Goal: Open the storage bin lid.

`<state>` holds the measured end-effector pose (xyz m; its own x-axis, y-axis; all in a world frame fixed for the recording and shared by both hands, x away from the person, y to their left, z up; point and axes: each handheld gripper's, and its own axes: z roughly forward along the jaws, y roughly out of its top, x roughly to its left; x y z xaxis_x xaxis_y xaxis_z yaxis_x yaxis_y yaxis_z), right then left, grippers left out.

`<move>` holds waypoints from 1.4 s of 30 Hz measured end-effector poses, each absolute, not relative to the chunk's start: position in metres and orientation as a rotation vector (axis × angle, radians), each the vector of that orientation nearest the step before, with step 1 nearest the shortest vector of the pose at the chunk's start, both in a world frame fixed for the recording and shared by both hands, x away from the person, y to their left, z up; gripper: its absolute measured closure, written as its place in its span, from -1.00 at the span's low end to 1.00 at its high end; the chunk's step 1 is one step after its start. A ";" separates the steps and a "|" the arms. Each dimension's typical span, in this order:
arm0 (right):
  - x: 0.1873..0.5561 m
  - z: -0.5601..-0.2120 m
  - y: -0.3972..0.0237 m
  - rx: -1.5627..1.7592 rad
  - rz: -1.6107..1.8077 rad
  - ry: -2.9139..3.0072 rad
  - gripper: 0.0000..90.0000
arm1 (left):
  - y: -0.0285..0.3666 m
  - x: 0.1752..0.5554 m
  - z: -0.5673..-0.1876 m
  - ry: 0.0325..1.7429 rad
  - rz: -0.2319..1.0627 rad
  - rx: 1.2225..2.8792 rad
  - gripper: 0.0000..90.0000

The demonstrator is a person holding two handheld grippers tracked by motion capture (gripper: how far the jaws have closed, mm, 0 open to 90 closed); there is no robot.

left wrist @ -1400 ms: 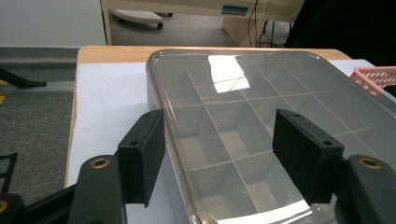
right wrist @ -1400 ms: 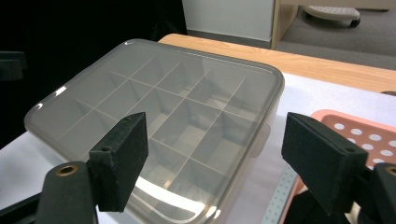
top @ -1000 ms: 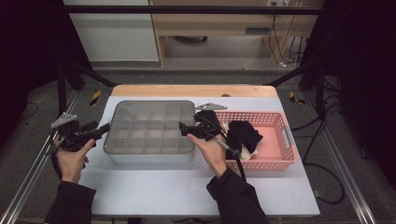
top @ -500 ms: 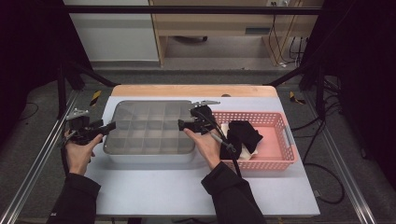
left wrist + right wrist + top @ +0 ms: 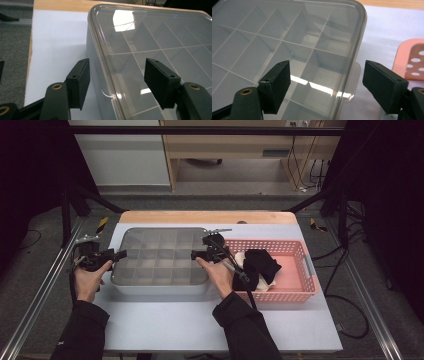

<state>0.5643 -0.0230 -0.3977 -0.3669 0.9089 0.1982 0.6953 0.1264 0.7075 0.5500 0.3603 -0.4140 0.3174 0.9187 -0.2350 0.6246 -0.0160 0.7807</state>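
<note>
We hold the left gripper (image 5: pixel 117 254) at the left edge of the lidded compartment box (image 5: pixel 160 255), jaws apart astride its rim. At the box's right edge our right gripper (image 5: pixel 196 255) straddles the lid's tab, jaws apart. Right of the box stands the pink basket (image 5: pixel 295 292).

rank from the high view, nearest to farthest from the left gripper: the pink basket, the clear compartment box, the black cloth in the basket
From the left gripper:
1. clear compartment box, right beside its jaws, mid-table.
2. black cloth, in the basket's left half.
3. pink basket, taken at its middle, far right; its near edge lies about level with the cloth.
</note>
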 end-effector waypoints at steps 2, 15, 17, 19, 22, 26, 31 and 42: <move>0.566 -0.400 -0.022 1.589 1.062 2.138 -0.50 | 0.360 0.551 -0.415 1.401 0.420 1.735 -0.17; 0.572 -0.409 -0.020 1.648 1.062 2.166 -0.54 | 0.359 0.556 -0.416 1.429 0.326 1.747 -0.25; 0.573 -0.410 -0.021 1.653 1.067 2.167 -0.54 | 0.357 0.557 -0.415 1.432 0.332 1.760 -0.26; 0.574 -0.410 -0.021 1.672 1.077 2.172 -0.53 | 0.355 0.558 -0.414 1.442 0.325 1.767 -0.29; 0.575 -0.410 -0.022 1.684 1.085 2.176 -0.49 | 0.354 0.558 -0.412 1.457 0.323 1.770 -0.27; 0.576 -0.409 -0.026 1.706 1.092 2.170 -0.38 | 0.358 0.558 -0.412 1.485 0.310 1.720 -0.13; 0.576 -0.407 -0.028 1.739 1.093 2.177 -0.29 | 0.362 0.556 -0.409 1.497 0.308 1.674 0.02; 0.562 -0.381 -0.038 1.695 1.229 2.083 0.01 | 0.368 0.538 -0.388 1.446 0.366 1.583 0.27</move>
